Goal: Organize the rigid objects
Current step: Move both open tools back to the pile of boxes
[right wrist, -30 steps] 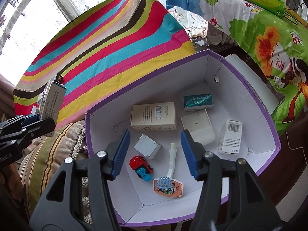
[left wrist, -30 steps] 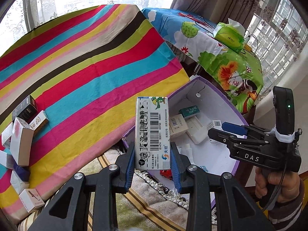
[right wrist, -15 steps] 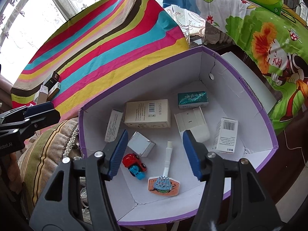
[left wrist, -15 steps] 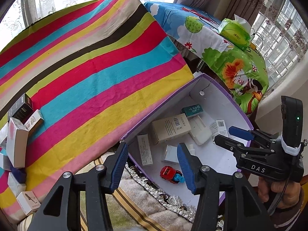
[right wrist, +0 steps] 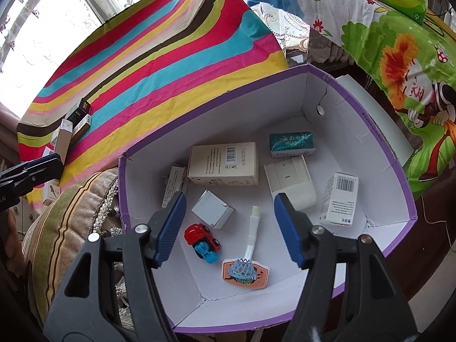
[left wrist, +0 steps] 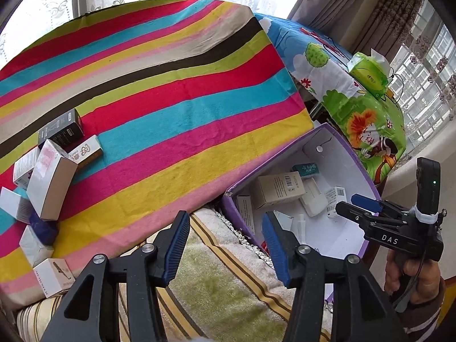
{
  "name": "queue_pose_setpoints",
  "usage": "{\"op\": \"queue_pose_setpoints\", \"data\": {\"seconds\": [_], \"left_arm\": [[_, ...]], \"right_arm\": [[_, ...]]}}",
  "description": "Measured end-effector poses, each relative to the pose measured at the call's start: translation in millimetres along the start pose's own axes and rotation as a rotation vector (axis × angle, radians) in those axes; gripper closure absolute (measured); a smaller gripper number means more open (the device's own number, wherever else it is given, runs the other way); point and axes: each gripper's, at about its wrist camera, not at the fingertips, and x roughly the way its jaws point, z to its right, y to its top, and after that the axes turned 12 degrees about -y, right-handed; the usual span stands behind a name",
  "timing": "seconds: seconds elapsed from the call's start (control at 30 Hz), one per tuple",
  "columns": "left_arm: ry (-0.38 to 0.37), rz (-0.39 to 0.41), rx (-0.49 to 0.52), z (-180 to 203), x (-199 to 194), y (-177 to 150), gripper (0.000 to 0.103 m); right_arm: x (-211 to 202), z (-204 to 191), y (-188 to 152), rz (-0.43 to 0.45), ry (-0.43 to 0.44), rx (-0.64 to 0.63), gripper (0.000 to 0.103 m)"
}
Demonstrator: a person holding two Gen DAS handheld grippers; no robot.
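Holding: nothing in either tool; my left gripper [left wrist: 225, 246] stood with its jaws apart and bare, poised over the cushion edge beside the purple-rimmed box [right wrist: 399, 176]; my right gripper [right wrist: 229, 228] hung over the box floor, its jaws opening, with only air between them and the toy car [right wrist: 203, 238] and white tube [right wrist: 252, 232] lying loose below.

Sorted so far: the large beige carton [right wrist: 223, 165], the teal packet [right wrist: 292, 144], the white case [right wrist: 290, 178], the barcoded white box [right wrist: 340, 198], the small grey cube box [right wrist: 213, 209], a slim box [right wrist: 171, 188] propped against the left wall, and the basketball-hoop toy [right wrist: 245, 270] lay inside the box.

Left to sort: a cluster of small cartons [left wrist: 51, 176] sat on the striped cloth [left wrist: 171, 108], well apart from the box, several leaning on one another; a black carton [left wrist: 61, 131] lay behind them.

Risk, the pile: pinching one leaning carton could have toppled its neighbours or nudged the one nearest the edge [left wrist: 52, 276] off the cloth.

Risk, thin card: squeezing too hard might have crushed a light box; too soft, and it could have slipped out on the way across.

Risk, the box: I judged the propped slim box likely to fall flat if another item landed on it; a drop near the rim could have bounced out onto the cushion [left wrist: 216, 279].

Risk, two tools: both grippers near the same corner could have knocked together.
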Motion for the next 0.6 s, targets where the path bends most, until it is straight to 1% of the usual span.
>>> {"op": "queue_pose_setpoints", "data": {"seconds": [0.5, 0.6], "left_arm": [[0.057, 0.099, -0.179, -78, -63, -41, 0.049], [0.085, 0.124, -0.202, -92, -78, -50, 0.049]], "right_arm": [[-4, -21, 1, 0.0, 0.002, -0.048, 0.031], [-4, -24, 1, -0.002, -0.003, -0.05, 0.03]]}}
